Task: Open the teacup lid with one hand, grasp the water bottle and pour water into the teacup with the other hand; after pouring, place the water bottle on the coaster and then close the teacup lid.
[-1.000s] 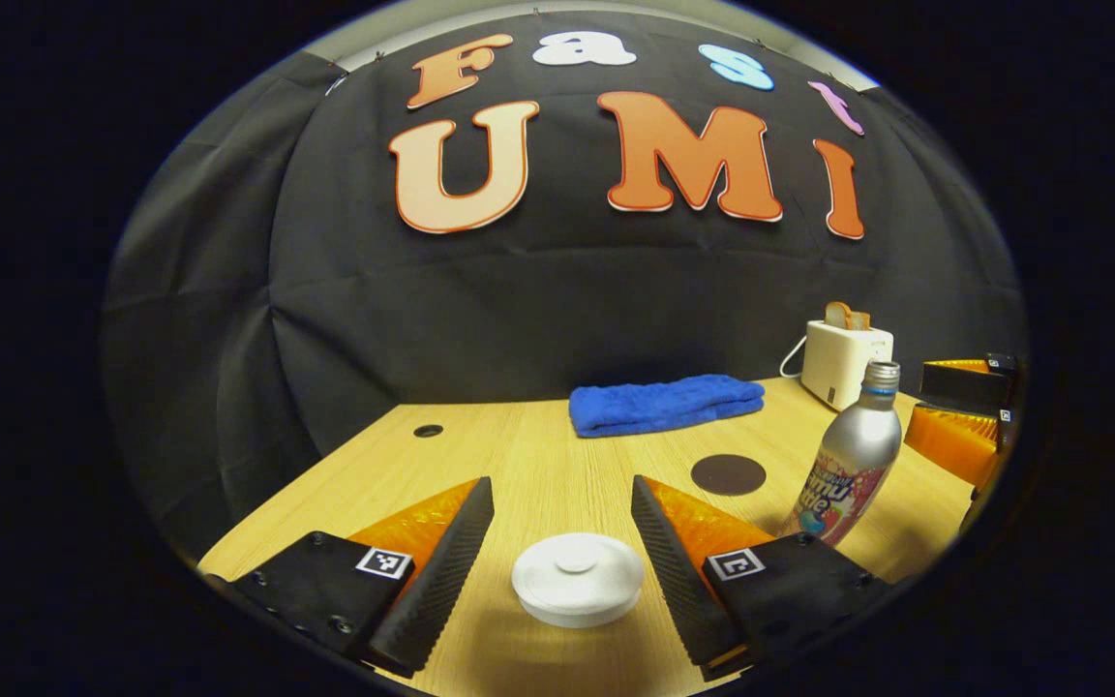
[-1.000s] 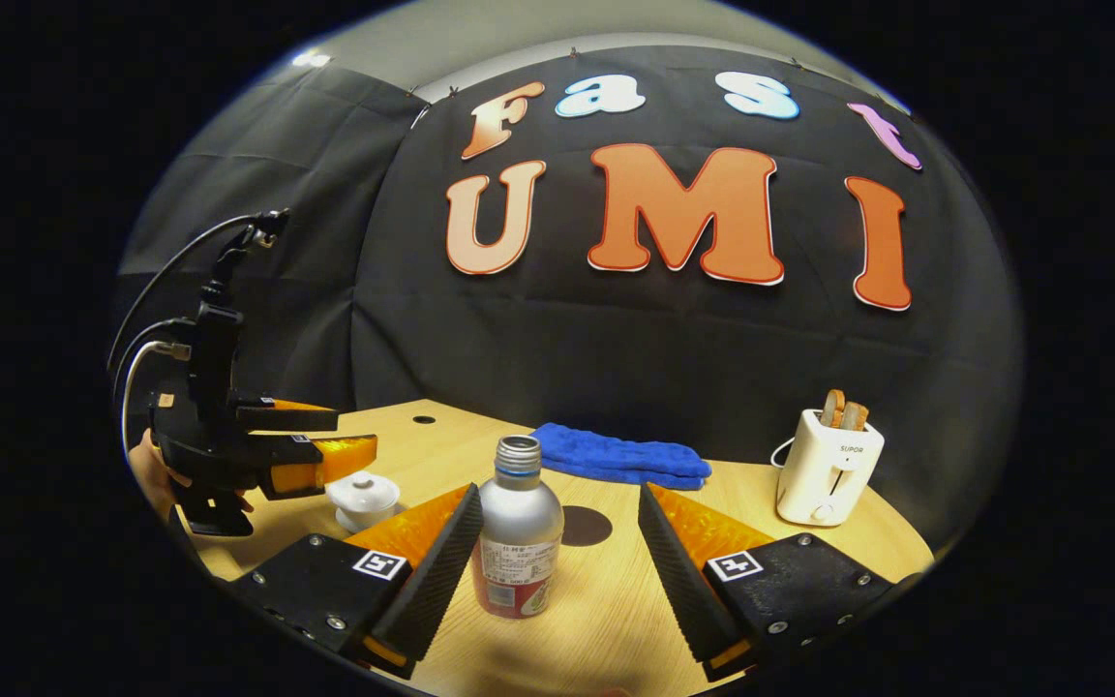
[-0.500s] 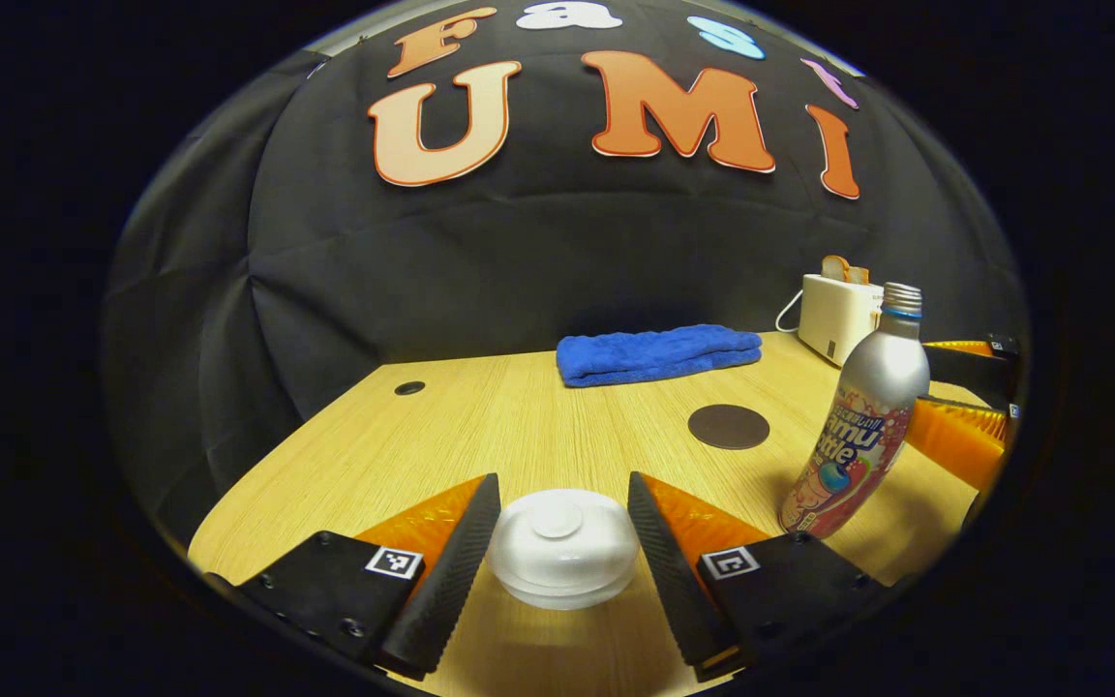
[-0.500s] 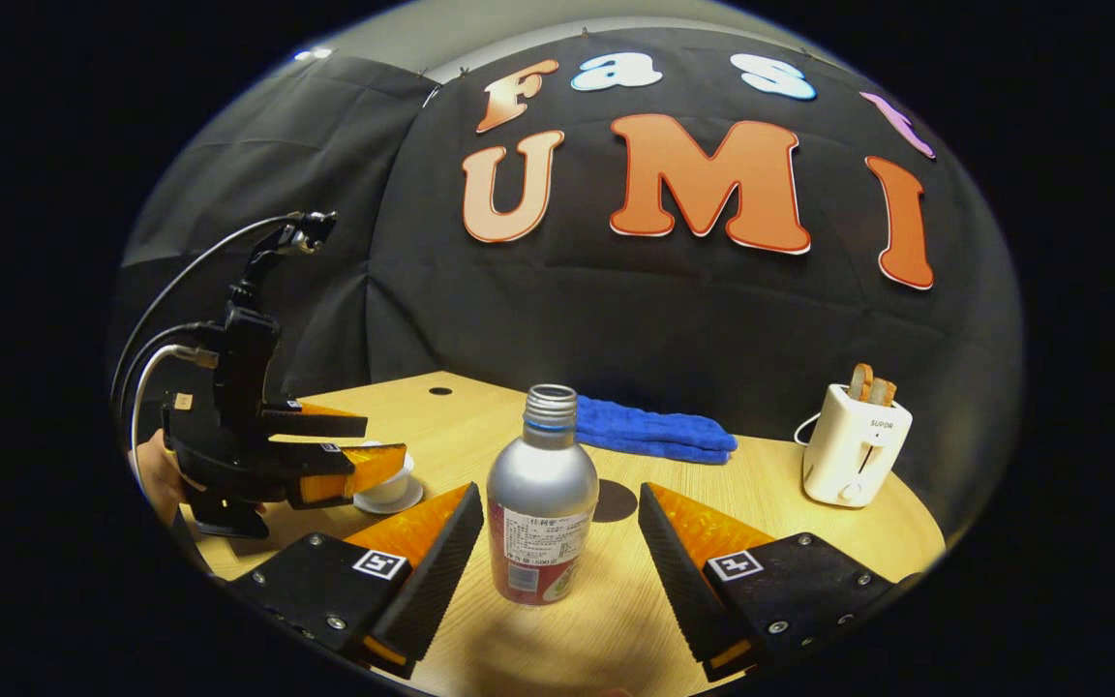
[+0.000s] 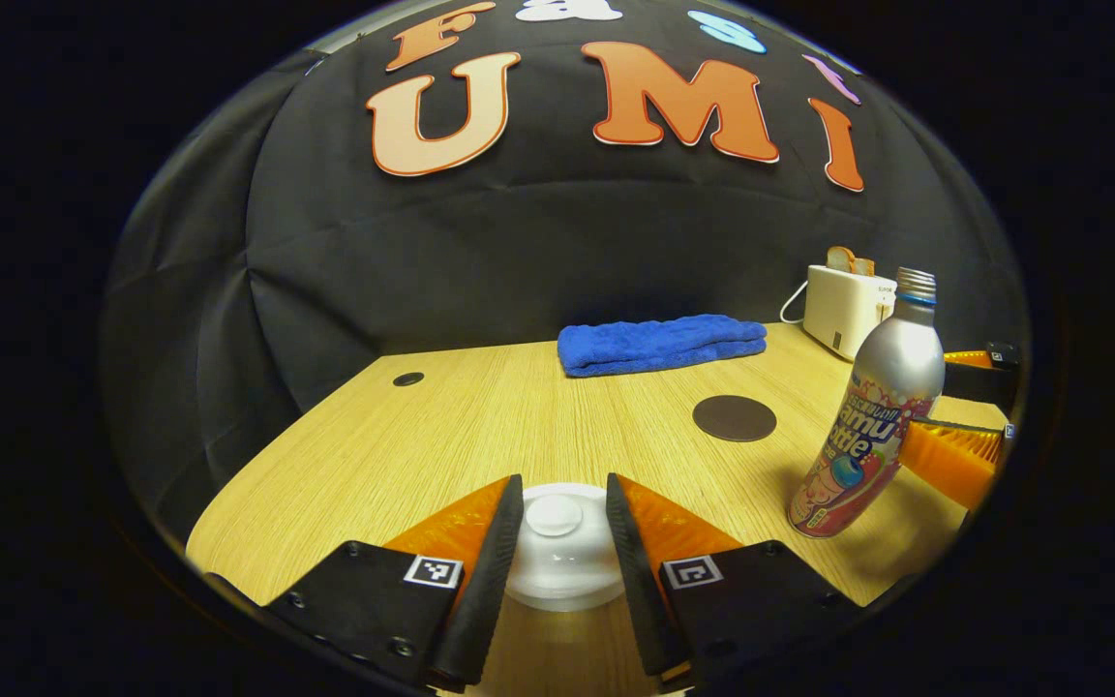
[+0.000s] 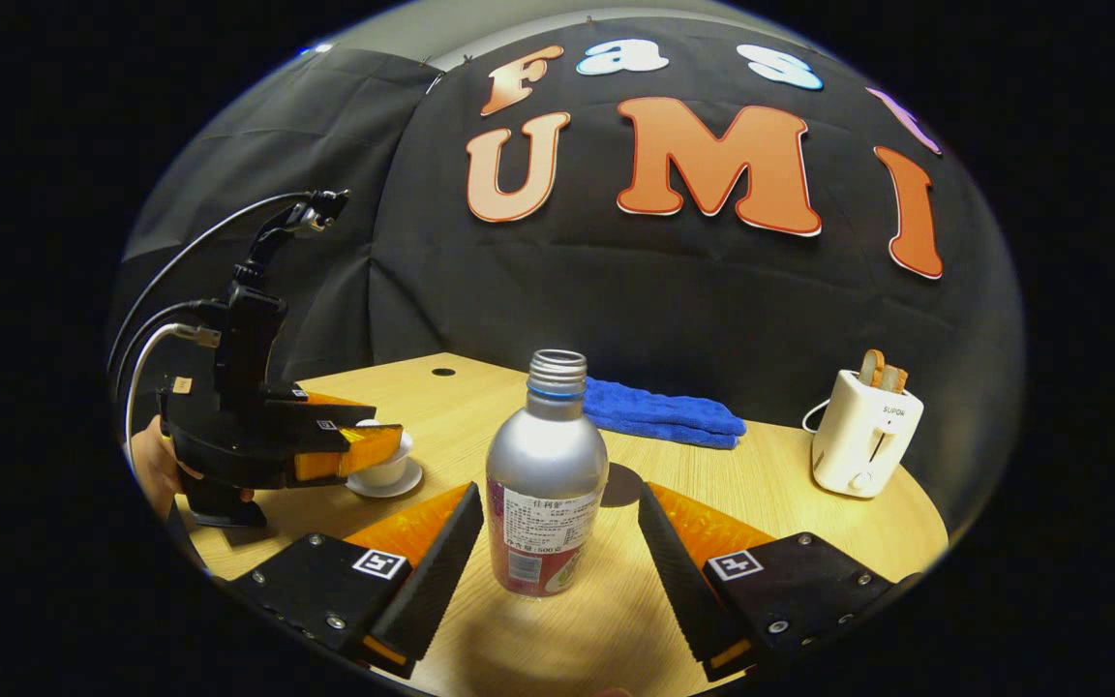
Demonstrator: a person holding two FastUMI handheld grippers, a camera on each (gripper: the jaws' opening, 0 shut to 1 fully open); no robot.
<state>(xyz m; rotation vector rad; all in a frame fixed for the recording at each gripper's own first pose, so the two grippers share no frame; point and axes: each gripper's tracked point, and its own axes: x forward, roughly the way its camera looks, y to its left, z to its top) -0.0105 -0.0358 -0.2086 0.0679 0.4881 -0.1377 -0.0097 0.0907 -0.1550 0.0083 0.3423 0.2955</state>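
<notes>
My left gripper (image 5: pixel 564 528) hides the teacup (image 6: pixel 385 469) under its lid (image 5: pixel 557 542); fingers hug the lid, though I cannot tell if they press. My right gripper (image 6: pixel 557 552) stands apart around the upright bottle (image 6: pixel 546 484), open table (image 5: pixel 480 426) beyond.

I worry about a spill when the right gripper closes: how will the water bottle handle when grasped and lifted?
The water bottle stands tall on a narrow base, so a sideways nudge may tip it. Its smooth metallic wall looks stiff but possibly slippery. Its neck shows no cap, so tilting could spill. The right gripper straddles it with gaps on both sides.
</notes>
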